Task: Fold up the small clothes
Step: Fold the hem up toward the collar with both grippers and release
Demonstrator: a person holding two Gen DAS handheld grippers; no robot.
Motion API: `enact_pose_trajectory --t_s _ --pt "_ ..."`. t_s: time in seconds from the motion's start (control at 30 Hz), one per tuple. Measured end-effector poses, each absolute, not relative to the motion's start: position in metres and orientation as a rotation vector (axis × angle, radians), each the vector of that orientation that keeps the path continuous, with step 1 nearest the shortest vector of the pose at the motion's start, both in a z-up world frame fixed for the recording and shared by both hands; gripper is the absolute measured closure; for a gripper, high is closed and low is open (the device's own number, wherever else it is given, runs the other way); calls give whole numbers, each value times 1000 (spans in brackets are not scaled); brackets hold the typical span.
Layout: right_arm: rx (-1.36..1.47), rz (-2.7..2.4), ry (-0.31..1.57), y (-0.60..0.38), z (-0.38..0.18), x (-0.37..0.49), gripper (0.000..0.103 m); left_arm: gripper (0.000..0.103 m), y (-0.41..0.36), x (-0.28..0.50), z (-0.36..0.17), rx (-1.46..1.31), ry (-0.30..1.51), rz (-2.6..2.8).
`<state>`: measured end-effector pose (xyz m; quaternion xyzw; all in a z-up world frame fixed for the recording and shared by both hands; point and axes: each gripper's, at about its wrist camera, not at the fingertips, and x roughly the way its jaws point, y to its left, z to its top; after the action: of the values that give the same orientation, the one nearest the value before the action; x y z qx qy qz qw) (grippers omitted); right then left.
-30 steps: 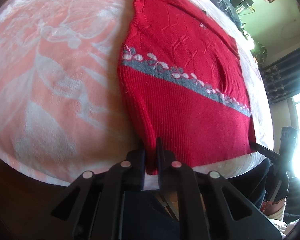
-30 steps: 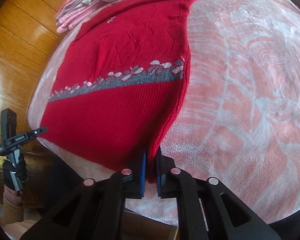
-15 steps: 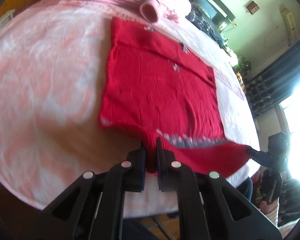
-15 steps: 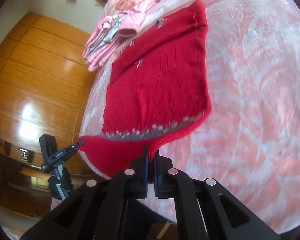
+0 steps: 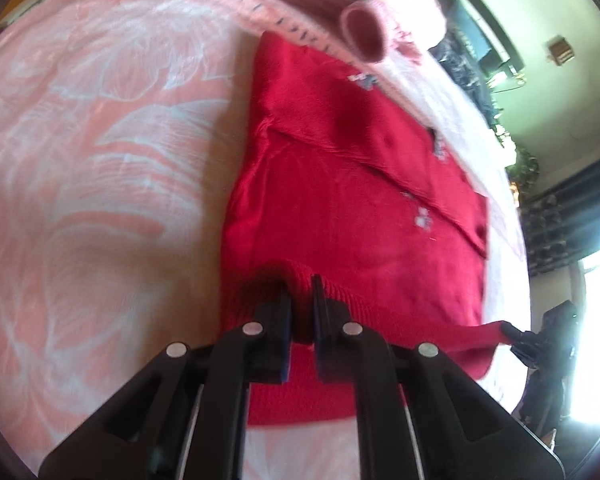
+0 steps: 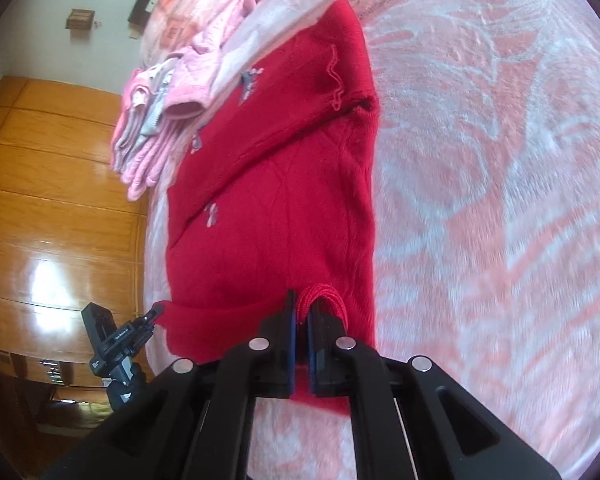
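In the left wrist view, the left hand-held gripper (image 5: 300,300) is pinching the ribbed bottom edge of a red knit sweater (image 5: 352,208) at the lower middle of the frame. Its black fingers are squeezing the soft cloth tight. The sweater is lying in the middle of the frame on a fuzzy pink blanket (image 5: 100,160) with big pale leaf shapes. A pile of pink clothes (image 5: 364,32) is sitting at the top. At the right edge, the right hand-held gripper (image 5: 512,330) is pinching the other corner of the sweater.

In the right wrist view, the right hand-held gripper (image 6: 301,308) is clamping a bunched fold of the red knit sweater (image 6: 284,184) at the lower middle. The pink blanket (image 6: 480,200) is filling the right side. The pink clothes (image 6: 168,112) are lying at the upper left, with shiny wooden panels (image 6: 56,220) at the left. The left hand-held gripper (image 6: 156,312) is gripping the sweater's corner at the lower left.
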<state>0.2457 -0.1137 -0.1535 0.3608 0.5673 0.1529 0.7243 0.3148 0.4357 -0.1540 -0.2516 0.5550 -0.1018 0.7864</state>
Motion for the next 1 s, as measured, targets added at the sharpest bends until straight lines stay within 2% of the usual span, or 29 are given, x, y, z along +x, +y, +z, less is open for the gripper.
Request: enact_pose_trajectory --t_s 0.13,0.17,0.3,0.33,0.4,0.43,0.47,0.6,0.9,1.0 --pt "790 325 1297 -111 -172 266 99 96 435 330 -175 -559 1228 -213" --pt "789 327 1305 -111 -174 270 98 92 435 333 -177 -562 1232 -216" --pt "766 342 1311 -113 -175 273 95 89 441 335 -174 -578 1253 -244" --pt "766 346 1304 -114 -174 274 90 86 445 334 -171 -591 1255 -253" --pt "769 334 1263 -121 -167 272 73 79 453 331 -167 -616 1246 -276" --pt "739 309 1243 -124 -163 270 56 62 458 329 -163 -613 1237 -262" --pt "705 283 1227 -128 -160 269 52 48 464 326 -158 -606 1214 -238" --pt "666 287 1186 -133 -150 260 53 49 475 320 -143 -565 1151 -221" --pt "500 352 1151 -94 -138 240 53 49 403 338 -140 -84 1114 -315" --pt "457 362 1157 -86 -138 235 53 49 393 351 -147 -10 1122 -309"
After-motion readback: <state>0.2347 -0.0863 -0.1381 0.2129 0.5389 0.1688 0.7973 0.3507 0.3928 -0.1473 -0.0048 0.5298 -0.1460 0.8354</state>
